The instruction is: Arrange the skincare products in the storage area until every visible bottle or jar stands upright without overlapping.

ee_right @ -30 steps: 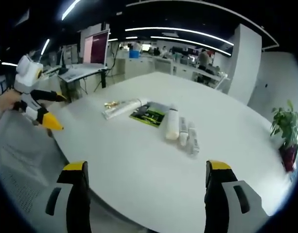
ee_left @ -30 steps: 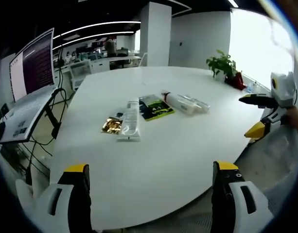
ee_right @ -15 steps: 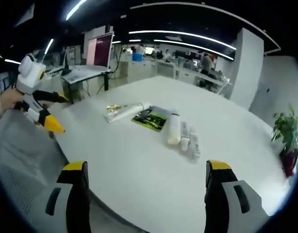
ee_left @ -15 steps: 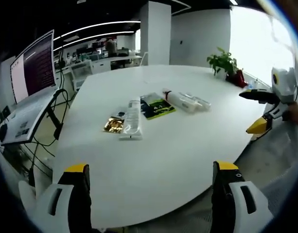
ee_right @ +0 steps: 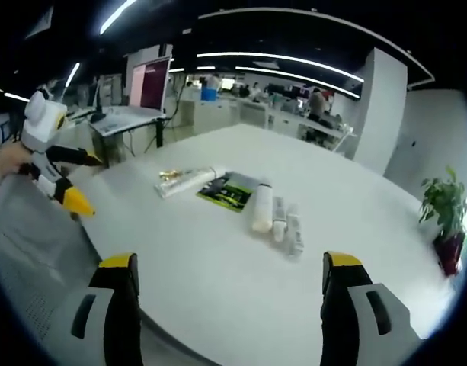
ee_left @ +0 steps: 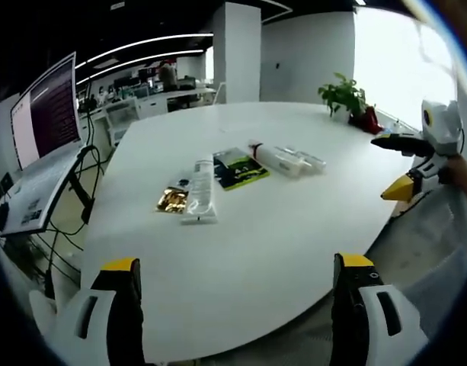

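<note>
A large white table (ee_left: 294, 229) with a rounded edge is seen in both views, set in an open office with ceiling light strips. On a separate desk beside it a large monitor (ee_left: 43, 110) is mounted, its screen lit pink-white. A potted plant (ee_left: 341, 95) stands at the table's far edge, near a bright window.

The skincare products are found grouped near the middle of the table, all lying flat; none is upright. In the left gripper view, a long clear packet (ee_left: 201, 191) lies lengthwise, with a small gold sachet (ee_left: 172, 200) touching its left side. Just beside these a dark green flat packet (ee_left: 239, 168) is laid. Further right, a white tube (ee_left: 270, 158) lies on its side, with two smaller clear tubes (ee_left: 305, 160) side by side against it. The same row is recorded in the right gripper view: clear packet (ee_right: 186, 180), green packet (ee_right: 229, 190), white tube (ee_right: 261, 208).

The left gripper (ee_left: 241, 305) is held off the near table edge, its yellow-tipped jaws spread wide with nothing between them, well apart from the products. The right gripper (ee_right: 229, 305) is likewise spread and empty; it is also seen at the right of the left gripper view (ee_left: 401, 164), parted.
</note>
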{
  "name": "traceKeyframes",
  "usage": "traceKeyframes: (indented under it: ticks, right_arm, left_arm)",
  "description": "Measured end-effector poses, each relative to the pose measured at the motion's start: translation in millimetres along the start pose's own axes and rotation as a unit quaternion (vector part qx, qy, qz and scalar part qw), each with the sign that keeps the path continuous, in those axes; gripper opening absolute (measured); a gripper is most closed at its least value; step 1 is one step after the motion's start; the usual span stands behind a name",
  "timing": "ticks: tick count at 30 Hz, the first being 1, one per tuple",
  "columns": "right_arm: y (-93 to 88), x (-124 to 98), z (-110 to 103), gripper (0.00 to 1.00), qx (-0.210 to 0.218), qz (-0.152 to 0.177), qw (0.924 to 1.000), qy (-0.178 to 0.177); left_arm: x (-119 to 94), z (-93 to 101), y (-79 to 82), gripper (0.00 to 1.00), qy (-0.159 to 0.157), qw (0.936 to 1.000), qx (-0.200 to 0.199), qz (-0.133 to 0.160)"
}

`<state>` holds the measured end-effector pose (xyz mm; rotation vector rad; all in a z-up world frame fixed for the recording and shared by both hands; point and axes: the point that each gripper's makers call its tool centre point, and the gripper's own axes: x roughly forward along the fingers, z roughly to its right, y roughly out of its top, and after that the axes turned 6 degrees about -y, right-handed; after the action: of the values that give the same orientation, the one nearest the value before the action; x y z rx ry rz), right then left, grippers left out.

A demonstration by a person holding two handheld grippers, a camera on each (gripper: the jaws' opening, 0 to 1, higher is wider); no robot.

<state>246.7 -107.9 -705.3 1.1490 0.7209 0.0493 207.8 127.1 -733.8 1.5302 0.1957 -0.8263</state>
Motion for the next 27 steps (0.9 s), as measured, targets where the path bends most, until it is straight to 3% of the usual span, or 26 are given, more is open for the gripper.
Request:
traceKeyframes:
  ticks: [5,12,18,27]
  right_arm:
    - [5.3,4.4,1.1,1.00,-0.002,0.003,0.9998,0.018]
    - [14.1,16.5,11.8,0.99,-0.025,0.003,0.9987,0.045]
    - [23.4,33.7,12.9,0.90,-0.053,0.001,0.9958,0.075]
    - [34.3,71.8,10.3,0.79,-0.088,-0.006,0.9903,0.107]
  left_arm:
    - [1.4,-0.4,-3.5,0.99,-0.007,0.9999,0.004,-0.009]
    - [2.0,-7.0,1.8,0.99,-0.012,0.9999,0.001,0.004]
    - [2.8,-1.2,3.6,0.99,-0.021,0.9997,0.010,0.008]
    - [-0.2,-12.3,2.9,0.99,-0.011,0.9998,-0.010,0.012]
